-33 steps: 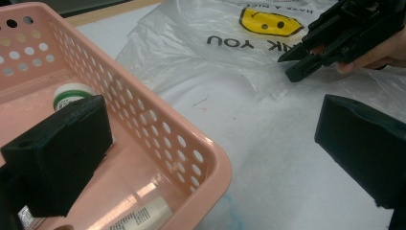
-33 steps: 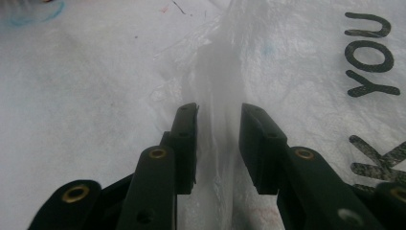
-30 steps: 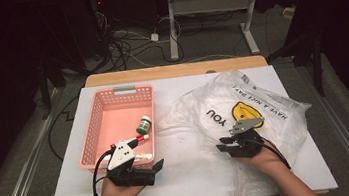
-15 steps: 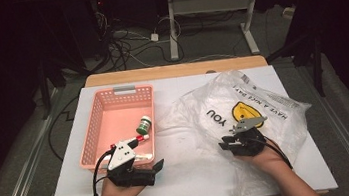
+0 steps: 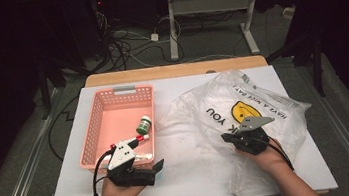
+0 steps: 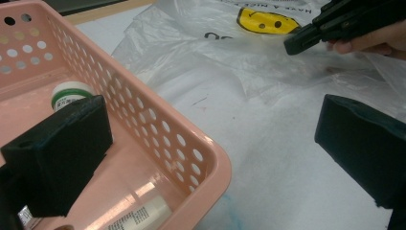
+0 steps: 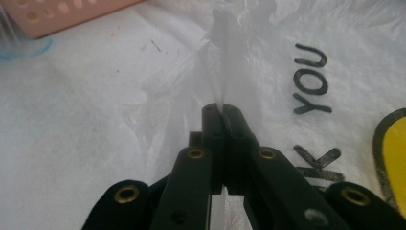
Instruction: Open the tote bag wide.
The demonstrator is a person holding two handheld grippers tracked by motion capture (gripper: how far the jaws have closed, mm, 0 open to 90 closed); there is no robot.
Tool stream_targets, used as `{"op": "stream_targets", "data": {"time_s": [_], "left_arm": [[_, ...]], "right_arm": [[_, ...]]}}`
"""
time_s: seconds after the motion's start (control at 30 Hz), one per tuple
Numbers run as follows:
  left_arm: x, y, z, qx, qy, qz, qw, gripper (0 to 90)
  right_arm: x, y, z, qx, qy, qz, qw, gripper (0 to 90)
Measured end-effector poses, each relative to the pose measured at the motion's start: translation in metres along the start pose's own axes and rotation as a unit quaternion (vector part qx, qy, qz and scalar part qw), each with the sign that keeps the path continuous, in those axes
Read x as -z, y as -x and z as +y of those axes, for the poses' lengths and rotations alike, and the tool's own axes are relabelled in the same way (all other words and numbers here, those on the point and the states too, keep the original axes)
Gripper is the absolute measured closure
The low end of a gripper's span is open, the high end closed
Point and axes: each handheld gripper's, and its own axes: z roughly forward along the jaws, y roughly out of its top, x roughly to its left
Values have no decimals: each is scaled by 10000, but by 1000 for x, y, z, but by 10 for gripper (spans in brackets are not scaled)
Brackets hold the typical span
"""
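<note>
Two grippers: right gripper (image 7: 222,112), jaws just closing, is pinching the plastic bag's (image 5: 265,112) thin, slippery fold; left gripper (image 6: 210,143) is hovering released.

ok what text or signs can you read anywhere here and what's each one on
"YOU": black letters on the clear plastic bag, beside its yellow smiley face.
"K": the last letter of a cut-off word below "YOU" on the bag.
"HAVE A NICE DAY": along the bag's printed edge in the high view, small.
Green-capped bottle label: too blurred to read.
White tube in the pink basket: print too small to read.
</note>
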Motion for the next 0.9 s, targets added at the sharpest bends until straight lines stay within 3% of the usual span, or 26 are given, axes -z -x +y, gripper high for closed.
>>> {"op": "stream_targets", "data": {"time_s": [0.17, 0.47, 0.7, 0.9], "left_arm": [[0, 0, 0, 2, 9, 7, 10000, 0], [0, 0, 0, 14, 15, 18, 10000, 0], [0, -2, 0, 88, 40, 55, 9999, 0], [3, -8, -1, 171, 52, 113, 9998, 0]], "right_arm": [[12, 0, 8, -2, 383, -142, 9992, 900], [29, 3, 18, -7, 794, -236, 9966, 900], [43, 5, 32, -43, 1201, -417, 9919, 900], [47, 10, 41, -153, 1360, -543, 9891, 900]]}}
